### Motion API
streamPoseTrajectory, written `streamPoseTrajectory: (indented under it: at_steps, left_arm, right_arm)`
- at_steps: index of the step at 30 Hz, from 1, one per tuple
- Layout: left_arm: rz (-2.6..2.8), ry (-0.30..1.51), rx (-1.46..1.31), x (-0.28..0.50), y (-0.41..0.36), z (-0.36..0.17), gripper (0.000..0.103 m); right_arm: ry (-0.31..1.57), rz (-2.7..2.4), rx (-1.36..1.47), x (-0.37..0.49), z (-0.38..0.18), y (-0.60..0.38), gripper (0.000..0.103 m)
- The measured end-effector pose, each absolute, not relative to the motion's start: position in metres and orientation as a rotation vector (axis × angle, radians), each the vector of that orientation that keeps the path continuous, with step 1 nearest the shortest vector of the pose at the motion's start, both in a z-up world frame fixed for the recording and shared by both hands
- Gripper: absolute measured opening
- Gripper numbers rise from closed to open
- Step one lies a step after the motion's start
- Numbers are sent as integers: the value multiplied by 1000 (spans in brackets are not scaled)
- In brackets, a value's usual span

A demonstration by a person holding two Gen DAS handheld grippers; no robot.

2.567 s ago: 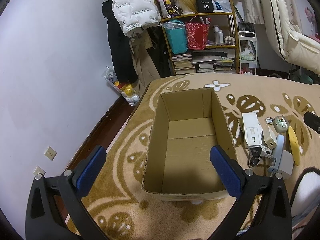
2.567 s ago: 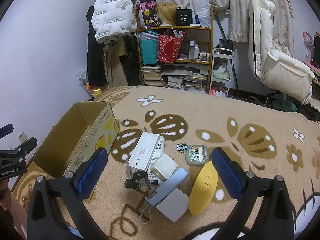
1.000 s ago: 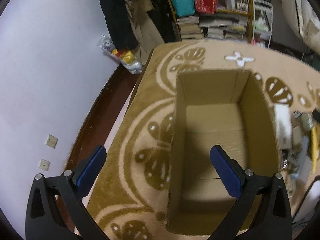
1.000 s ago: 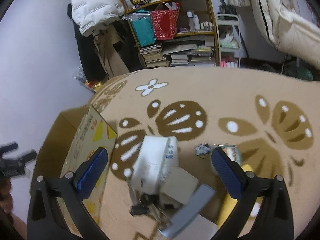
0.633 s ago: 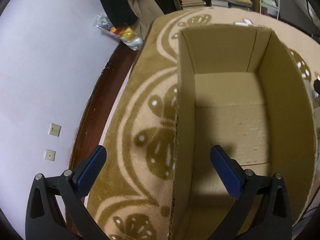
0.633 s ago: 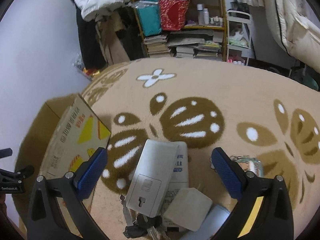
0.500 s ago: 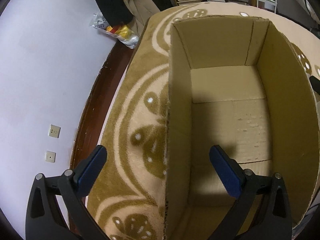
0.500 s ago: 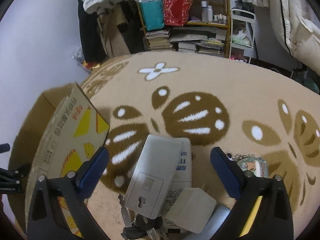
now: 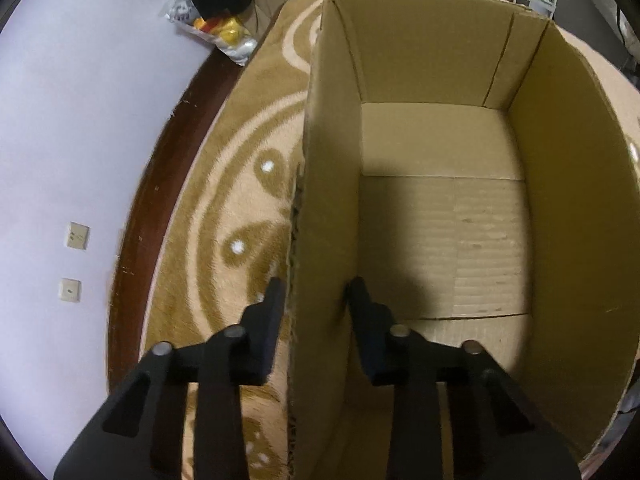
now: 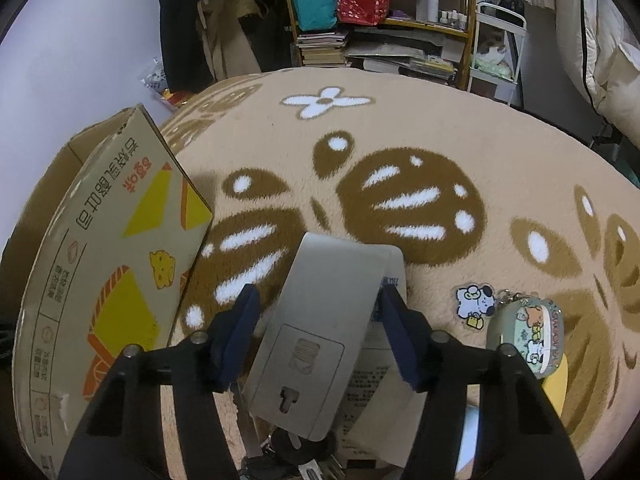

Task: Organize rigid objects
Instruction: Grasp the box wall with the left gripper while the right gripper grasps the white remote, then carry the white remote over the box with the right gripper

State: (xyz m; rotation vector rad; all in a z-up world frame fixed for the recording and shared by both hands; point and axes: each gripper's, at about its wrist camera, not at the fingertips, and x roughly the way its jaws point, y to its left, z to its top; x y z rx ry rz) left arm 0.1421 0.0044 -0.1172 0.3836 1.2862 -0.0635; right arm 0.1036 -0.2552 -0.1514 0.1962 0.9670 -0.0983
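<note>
Nearby, the left gripper [image 9: 315, 292] had just clamped its fingers on the cardboard box's [image 9: 440, 200] left wall, steadying it; right gripper [image 10: 316, 312], closing, straddled the white box [image 10: 316, 320] on the rug [image 10: 440, 140] and should squeeze squarely before lifting.

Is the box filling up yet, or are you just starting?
Just starting. The cardboard box holds nothing yet. The left hand-held gripper has just closed on its wall; the right hand-held gripper has been closing around the flat white box. The cartoon case and keys remain on the rug.
</note>
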Motion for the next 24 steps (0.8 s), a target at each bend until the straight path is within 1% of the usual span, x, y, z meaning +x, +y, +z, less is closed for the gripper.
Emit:
streamPoseTrajectory:
  at_steps: [3, 10, 12, 15, 24]
  left_arm:
    - [-77, 1286, 368, 141, 8, -117, 23]
    - [-63, 1245, 415, 138, 4, -115, 23]
    - [-66, 1246, 401, 138, 7, -115, 23]
    - [-65, 1249, 396, 138, 8, -114, 23]
    - [-53, 1219, 442, 134, 4, -114, 22]
  right_arm:
    - [966, -118, 172, 104, -153, -251, 65]
    - [983, -191, 96, 106, -156, -243, 65]
    - [979, -194, 74, 103, -156, -244, 57]
    - [968, -190, 83, 101, -152, -247, 53]
    - [872, -168, 146, 88, -122, -246, 51]
